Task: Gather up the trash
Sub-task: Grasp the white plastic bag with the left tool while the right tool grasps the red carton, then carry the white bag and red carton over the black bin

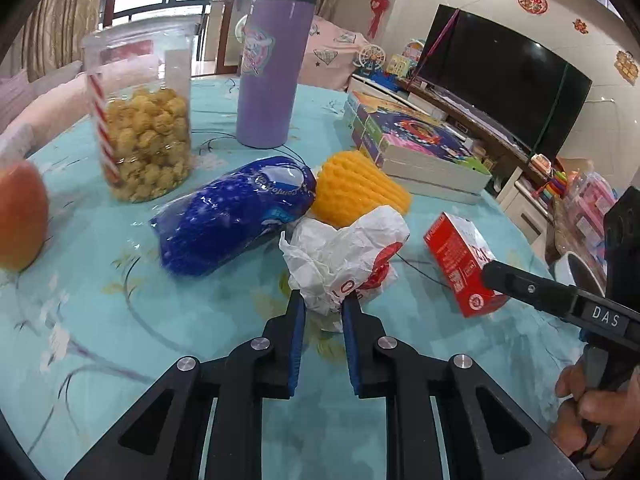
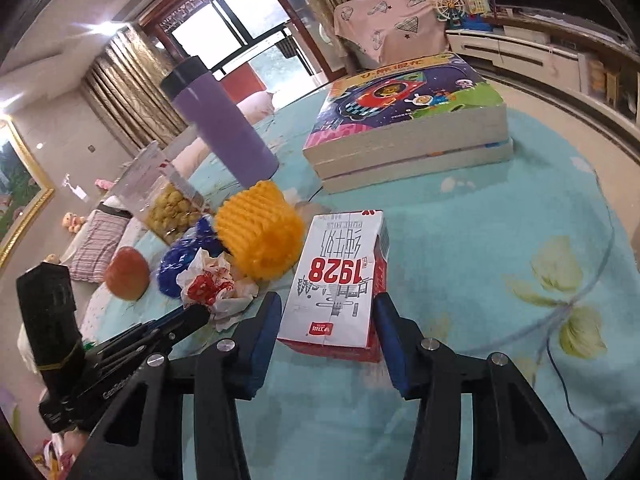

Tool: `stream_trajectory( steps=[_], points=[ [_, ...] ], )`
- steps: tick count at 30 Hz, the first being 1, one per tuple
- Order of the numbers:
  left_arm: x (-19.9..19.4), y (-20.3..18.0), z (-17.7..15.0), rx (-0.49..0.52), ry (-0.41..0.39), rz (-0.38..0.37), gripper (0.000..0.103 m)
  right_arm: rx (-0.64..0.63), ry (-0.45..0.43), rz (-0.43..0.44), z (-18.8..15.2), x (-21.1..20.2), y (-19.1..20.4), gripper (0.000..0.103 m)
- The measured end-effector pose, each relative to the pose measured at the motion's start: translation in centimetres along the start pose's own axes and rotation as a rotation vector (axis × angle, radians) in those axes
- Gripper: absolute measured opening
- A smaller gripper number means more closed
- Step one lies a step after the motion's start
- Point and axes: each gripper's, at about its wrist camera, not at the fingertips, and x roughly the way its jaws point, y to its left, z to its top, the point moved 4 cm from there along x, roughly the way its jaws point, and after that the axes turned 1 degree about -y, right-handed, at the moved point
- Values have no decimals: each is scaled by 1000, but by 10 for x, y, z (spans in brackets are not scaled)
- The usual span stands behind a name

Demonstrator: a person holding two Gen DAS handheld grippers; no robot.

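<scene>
Your left claw (image 1: 323, 300) pinches the crumpled wrapper (image 1: 344, 256) at the desk's (image 1: 120, 320) middle; your right claw (image 2: 326, 312) straddles the milk carton (image 2: 340, 280) just right, pads seemingly touching. Grasping step: next, lift both clear.

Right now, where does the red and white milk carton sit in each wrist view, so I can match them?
Left wrist view: the milk carton lies right of centre, beside the crumpled wrapper.
Right wrist view: the milk carton lies at centre, between the right gripper fingers.
Shared landmark: the yellow foam net, just beyond the carton in both.
</scene>
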Motion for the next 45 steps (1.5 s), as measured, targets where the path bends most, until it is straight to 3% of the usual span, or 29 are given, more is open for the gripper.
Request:
stream_trajectory(
  steps=[5, 9, 14, 19, 29, 45],
  points=[
    [-26, -4, -19, -28, -3, -7, 17, -19, 26, 25, -18, -20, 3, 49],
    [-42, -3, -34, -69, -4, -16, 17, -100, 46, -51, -30, -20, 14, 51],
    [-62, -4, -47, -83, 2, -8, 17, -106, 35, -106, -34, -4, 18, 58],
    [-71, -18, -53, -65, 6, -19, 17, -88, 25, -121, -36, -4, 14, 53],
    [-69, -75, -56, 26, 21, -85, 17, -27, -32, -91, -56, -72, -11, 50],
    [-41, -167, -56, 182, 71, -184, 17, 88, -158, -161, -79, -167, -72, 49]
  ],
)
